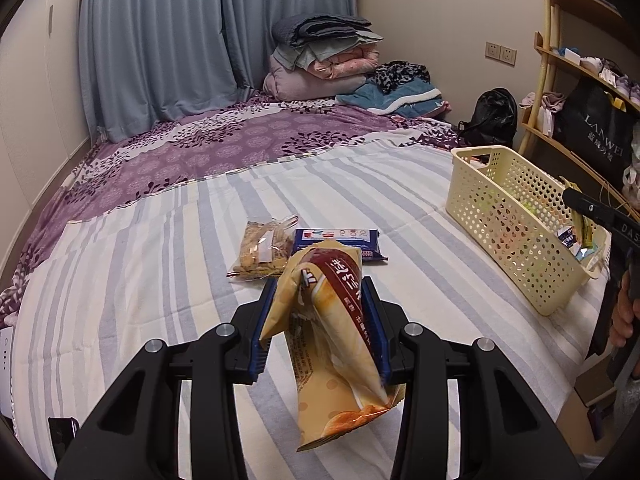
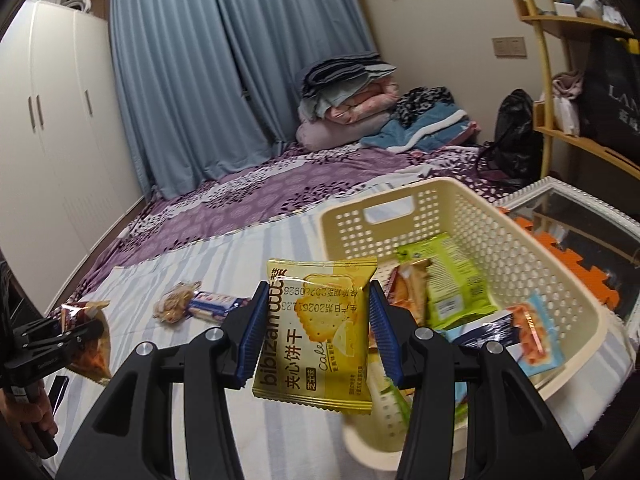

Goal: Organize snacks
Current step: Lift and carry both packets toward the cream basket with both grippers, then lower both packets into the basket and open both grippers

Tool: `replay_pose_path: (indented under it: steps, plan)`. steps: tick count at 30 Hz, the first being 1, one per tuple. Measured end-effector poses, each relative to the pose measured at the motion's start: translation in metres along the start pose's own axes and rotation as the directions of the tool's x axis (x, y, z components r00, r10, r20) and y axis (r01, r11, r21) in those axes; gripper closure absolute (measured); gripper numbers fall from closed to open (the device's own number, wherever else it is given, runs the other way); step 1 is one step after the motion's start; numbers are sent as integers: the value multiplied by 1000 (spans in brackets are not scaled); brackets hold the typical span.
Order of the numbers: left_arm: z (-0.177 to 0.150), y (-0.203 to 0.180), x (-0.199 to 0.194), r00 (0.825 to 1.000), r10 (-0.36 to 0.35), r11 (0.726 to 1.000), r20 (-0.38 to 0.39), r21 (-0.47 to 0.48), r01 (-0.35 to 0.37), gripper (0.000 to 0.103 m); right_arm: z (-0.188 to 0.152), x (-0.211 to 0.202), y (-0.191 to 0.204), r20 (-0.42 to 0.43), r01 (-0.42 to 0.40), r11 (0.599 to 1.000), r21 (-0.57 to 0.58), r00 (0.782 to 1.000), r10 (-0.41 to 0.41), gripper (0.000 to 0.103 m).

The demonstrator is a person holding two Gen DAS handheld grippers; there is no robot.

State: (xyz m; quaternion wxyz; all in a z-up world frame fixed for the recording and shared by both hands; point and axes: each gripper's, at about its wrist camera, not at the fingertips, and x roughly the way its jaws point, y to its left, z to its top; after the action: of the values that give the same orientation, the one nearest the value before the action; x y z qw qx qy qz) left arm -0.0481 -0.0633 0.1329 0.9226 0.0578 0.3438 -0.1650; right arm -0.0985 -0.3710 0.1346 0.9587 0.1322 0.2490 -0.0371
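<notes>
Your right gripper (image 2: 318,308) has its jaws clamped on a yellow biscuit packet (image 2: 320,336), flat and square, printed with a cracker, held just short of the near left corner of the basket (image 2: 560,264). Your left gripper (image 1: 320,304) has its jaws closed on an orange-and-red snack bag (image 1: 332,332), long and crumpled, raised over the striped bed sheet (image 1: 140,264). Ahead of the left jaws lie a clear-wrapped snack (image 1: 262,250) and a blue packet (image 1: 340,242), touching. The sheet around them lies bare. The cream perforated basket holds a green packet (image 2: 452,284), an orange packet (image 2: 408,292) and a light-blue one (image 2: 534,336).
</notes>
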Motion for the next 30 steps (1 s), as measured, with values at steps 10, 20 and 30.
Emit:
replay_pose_path:
  steps: [10,20,30]
  plan:
    - [4,-15,6,999,-30,999,-16,21,31,61,5,3,-32,15,60,997,44,998,-61,54]
    - [9,-23,12,998,-53,998,-29,30,54,61,2,12,-52,-4,100,992,79,995,-99,54]
    - [14,-32,17,996,-79,996,-36,49,81,61,-2,10,-74,-11,147,979,143,989,-147,40]
